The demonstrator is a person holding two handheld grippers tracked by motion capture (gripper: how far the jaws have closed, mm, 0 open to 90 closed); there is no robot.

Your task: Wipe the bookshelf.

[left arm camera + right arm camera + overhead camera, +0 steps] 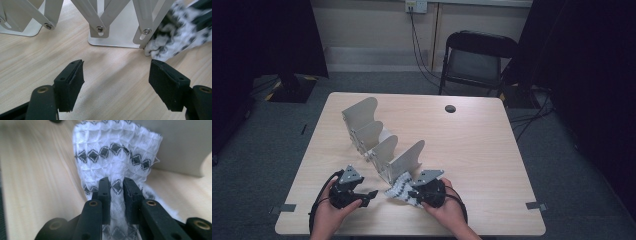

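Observation:
A white cloth [115, 157] with rows of black diamonds is pinched in my right gripper [116, 187], whose jaws are shut on a bunched fold of it. In the high view the cloth [399, 190] lies at the near end of a metal divider rack [379, 137], just left of my right gripper [414, 196]. My left gripper [371, 196] stands open near the table's front edge, pointing right toward the cloth. In the left gripper view its jaws [116, 75] are wide apart over bare wood, with the rack's base [112, 37] and the cloth [175, 37] beyond.
The wooden table [477, 150] has a round cable hole [450, 108] at the back right. The rack runs diagonally from back left to front centre. A black folding chair [477, 60] stands behind the table. Tape marks sit at both front corners.

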